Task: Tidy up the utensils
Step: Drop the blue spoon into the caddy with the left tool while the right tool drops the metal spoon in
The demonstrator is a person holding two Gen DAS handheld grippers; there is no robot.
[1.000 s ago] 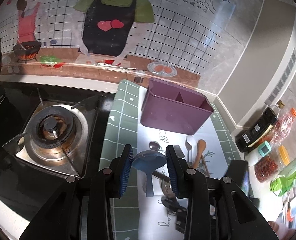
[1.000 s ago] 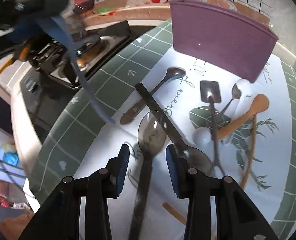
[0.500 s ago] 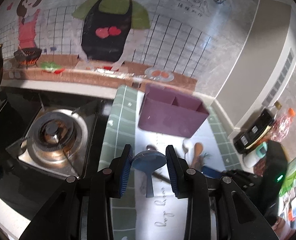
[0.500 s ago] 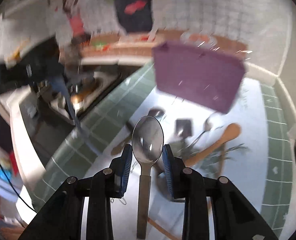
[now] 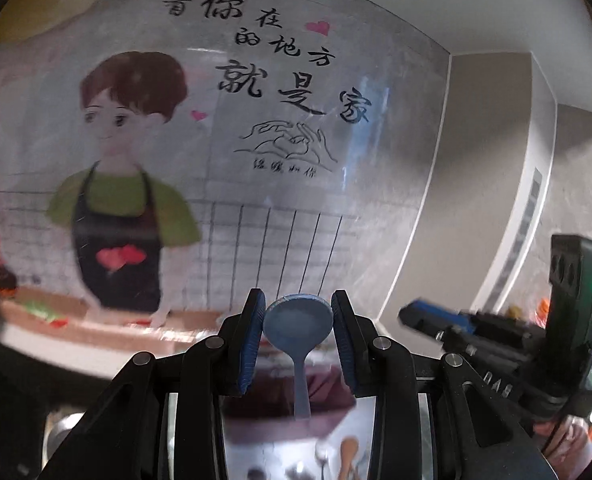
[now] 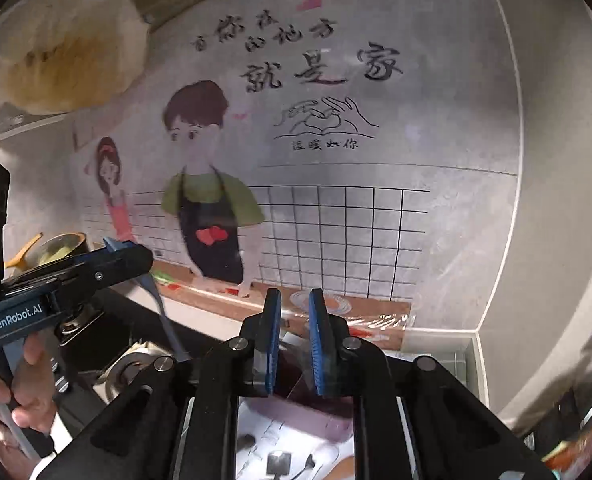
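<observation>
One utensil surely up | left gripper [image 5: 298, 304] clamps blue spoon [image 5: 298, 322]; right gripper [image 6: 294, 300] narrow, jaws just closing, contents unclear | several utensils [image 6: 276, 462] lie unsorted by purple holder [image 6: 296, 414]

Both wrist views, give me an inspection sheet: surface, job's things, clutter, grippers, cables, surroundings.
Surface: printed mat, only partly in view.
Job's things: blue spoon; purple caddy; small spatula lying on the mat.
Clutter: pot at far left.
Grippers: left gripper fingers clamp the blue spoon's bowl; right gripper fingers have just been closing to a narrow gap, anything between them unclear.
Cables: nothing seen.
Surroundings: cartoon wall decal.
</observation>
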